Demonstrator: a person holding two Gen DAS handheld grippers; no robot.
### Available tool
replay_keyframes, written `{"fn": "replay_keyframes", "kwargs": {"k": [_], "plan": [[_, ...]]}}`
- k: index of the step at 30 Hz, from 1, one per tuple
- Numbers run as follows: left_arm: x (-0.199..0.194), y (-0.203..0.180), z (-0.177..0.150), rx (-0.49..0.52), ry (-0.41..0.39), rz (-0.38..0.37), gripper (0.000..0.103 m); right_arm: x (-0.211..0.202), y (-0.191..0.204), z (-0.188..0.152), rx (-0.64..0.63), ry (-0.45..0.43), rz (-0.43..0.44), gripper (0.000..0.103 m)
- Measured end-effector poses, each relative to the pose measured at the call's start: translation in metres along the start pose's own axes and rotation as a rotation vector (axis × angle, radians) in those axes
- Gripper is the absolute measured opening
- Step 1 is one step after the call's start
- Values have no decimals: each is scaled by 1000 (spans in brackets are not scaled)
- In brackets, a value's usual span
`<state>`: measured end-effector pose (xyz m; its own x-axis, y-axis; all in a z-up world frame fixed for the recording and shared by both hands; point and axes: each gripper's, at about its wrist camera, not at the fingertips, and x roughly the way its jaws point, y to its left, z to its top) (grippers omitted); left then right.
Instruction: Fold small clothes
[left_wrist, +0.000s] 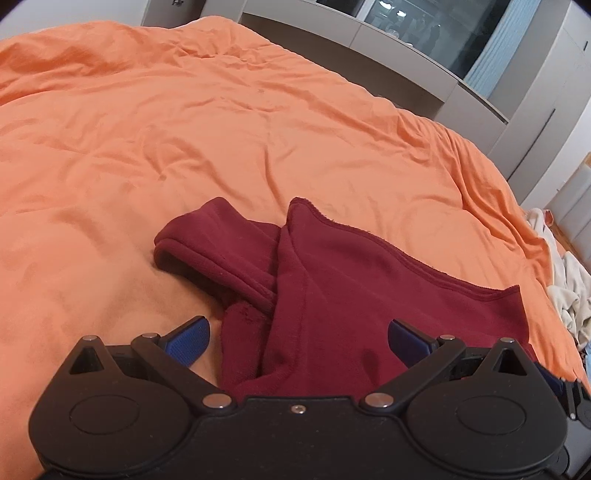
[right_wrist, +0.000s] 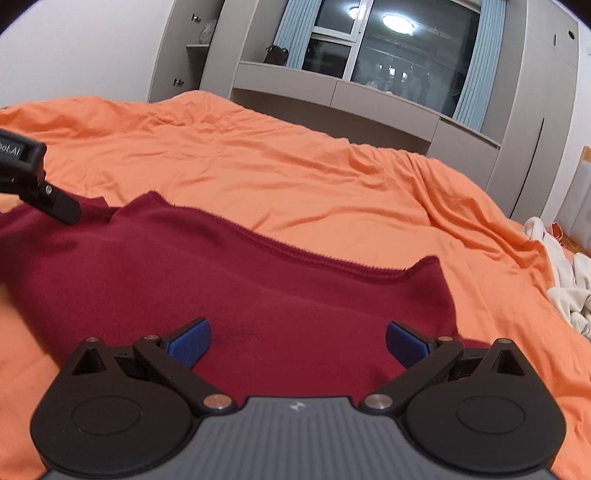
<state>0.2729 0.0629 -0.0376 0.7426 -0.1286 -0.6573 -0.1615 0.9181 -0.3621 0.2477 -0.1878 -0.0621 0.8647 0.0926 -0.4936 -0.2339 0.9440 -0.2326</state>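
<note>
Both claws stood wide when I looked, holding nothing. Between the blue pads of my left gripper (left_wrist: 298, 341) lay the dark red garment (left_wrist: 332, 295), spread on the orange bed cover (left_wrist: 184, 147), with its folded sleeve (left_wrist: 218, 247) ahead and to the left. My right gripper (right_wrist: 298, 341) hovered over the flat body of the same cloth. Far to its right, at the bed edge, I saw a pile of white clothes (right_wrist: 569, 280).

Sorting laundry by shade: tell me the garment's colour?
Dark red garment, plain, best seen from the right wrist view.
</note>
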Motion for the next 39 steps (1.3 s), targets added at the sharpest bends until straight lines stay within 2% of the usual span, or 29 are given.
{"fn": "replay_keyframes", "kwargs": {"k": [11, 14, 17, 19, 22, 23, 25, 27, 32, 34, 39], "plan": [[3, 0, 2, -22, -9, 17, 100, 5, -2, -3, 0, 26, 10, 103], [1, 2, 3, -40, -9, 24, 95, 6, -2, -3, 4, 31, 13, 103], [1, 6, 6, -59, -18, 56, 77, 6, -2, -3, 4, 32, 12, 103], [1, 10, 8, -78, -20, 72, 56, 6, -3, -3, 4, 32, 12, 103], [2, 17, 10, -114, -29, 79, 35, 6, -3, -3, 3, 31, 12, 103], [2, 16, 10, -107, -34, 84, 32, 5, -3, -3, 3, 31, 11, 103], [1, 11, 10, -65, -38, 90, 23, 4, -4, -3, 1, 30, 9, 103], [-2, -1, 12, 12, -50, 105, 18, 2, -4, -1, -6, 25, 2, 103], [-13, -37, 27, 146, -90, 81, 16, -12, -14, 7, -1, 9, 1, 103], [-17, -56, 35, 195, -104, 55, 15, -22, -29, 13, 40, -6, -12, 103], [-26, -120, 44, 330, -140, -24, 15, -44, -101, 20, 211, -27, -157, 103]]}}
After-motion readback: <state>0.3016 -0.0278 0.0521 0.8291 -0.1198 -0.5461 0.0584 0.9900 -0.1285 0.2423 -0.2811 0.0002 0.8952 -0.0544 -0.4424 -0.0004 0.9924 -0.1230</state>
